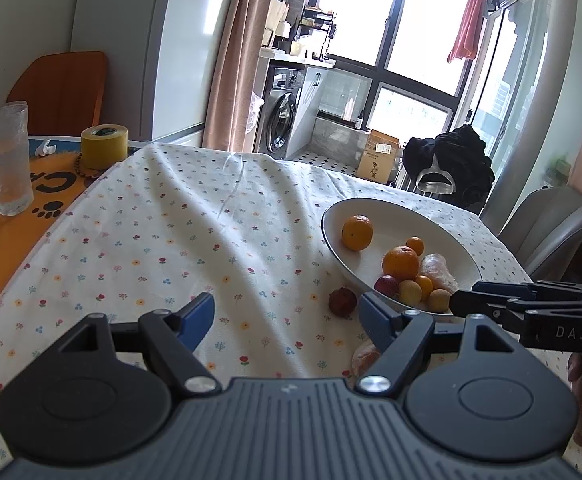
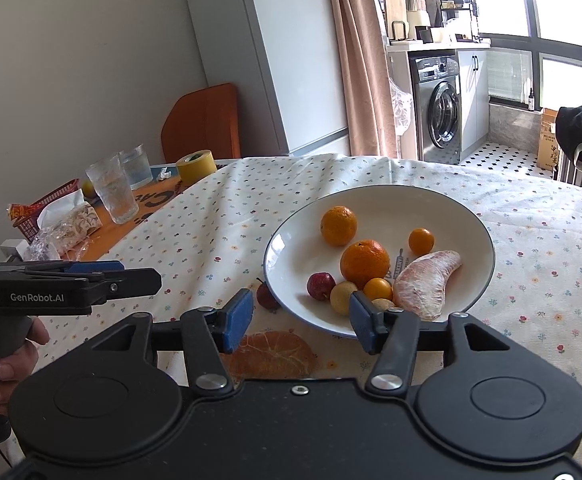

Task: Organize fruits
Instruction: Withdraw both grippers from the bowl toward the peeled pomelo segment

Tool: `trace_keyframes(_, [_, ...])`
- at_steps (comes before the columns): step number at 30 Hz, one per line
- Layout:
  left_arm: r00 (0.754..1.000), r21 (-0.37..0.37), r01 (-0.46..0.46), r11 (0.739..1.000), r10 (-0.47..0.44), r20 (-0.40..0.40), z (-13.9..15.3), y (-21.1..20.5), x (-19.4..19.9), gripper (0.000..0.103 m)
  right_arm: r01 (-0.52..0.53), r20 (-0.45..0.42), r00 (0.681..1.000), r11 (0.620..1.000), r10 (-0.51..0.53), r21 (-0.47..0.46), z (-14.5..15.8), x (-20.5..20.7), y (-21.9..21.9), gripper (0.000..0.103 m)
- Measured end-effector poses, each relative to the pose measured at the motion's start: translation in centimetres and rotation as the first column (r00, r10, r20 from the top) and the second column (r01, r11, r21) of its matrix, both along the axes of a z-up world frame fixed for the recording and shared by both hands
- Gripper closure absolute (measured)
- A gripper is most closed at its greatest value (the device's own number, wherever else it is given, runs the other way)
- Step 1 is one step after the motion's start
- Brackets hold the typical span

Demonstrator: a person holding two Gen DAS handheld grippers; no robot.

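Both grippers hover low over the floral tablecloth (image 2: pixel 531 216), jaws apart and holding nothing: the left gripper (image 1: pixel 287 318) and the right gripper (image 2: pixel 299 314). The white plate (image 2: pixel 431 204) holds two oranges, small yellow fruits, a red one and a peeled pomelo segment (image 2: pixel 427 284). A small red fruit (image 1: pixel 342 301), perhaps a hawthorn, lies on the cloth just beside the rim.

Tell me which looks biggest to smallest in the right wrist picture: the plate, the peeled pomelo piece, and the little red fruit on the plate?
1. Plate
2. Pomelo piece
3. Red fruit
They sit close together, so nearness hardly changes this order.
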State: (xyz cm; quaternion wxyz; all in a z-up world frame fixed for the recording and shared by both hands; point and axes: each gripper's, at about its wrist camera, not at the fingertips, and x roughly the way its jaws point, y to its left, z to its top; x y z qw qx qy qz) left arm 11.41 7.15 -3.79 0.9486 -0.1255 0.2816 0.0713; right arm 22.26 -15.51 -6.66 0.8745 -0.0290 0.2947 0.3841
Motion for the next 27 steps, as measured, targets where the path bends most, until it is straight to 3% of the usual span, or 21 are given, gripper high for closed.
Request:
trace_keyframes(6, [1.000,0.023,-0.004,1.000,0.004,-0.021,-0.2,-0.4,-0.7,0.020,0.004,0.003,1.000,1.000,-0.004,-0.003,-0.1,-1.1,-0.2,0.041])
trace_keyframes(10, [1.000,0.042,-0.013,0.999,0.014,-0.017,-0.3,-0.3,-1.5,0.012,0.011,-0.001,1.000,1.000,-0.011,0.006,-0.2,-1.9,-0.3,0.016])
trace_keyframes(15, [1.000,0.054,-0.015,0.998,0.016,-0.019,-0.6,0.1,-2.6,0.011,0.018,-0.003,1.000,1.000,-0.018,-0.017,-0.7,-3.0,0.3,0.001])
trace_keyframes(27, [0.998,0.062,-0.031,0.998,0.034,-0.046,-1.4,1.3,-4.3,0.011,0.018,-0.018,1.000,0.998,-0.019,-0.068,-2.5,-3.9,2.4,0.000])
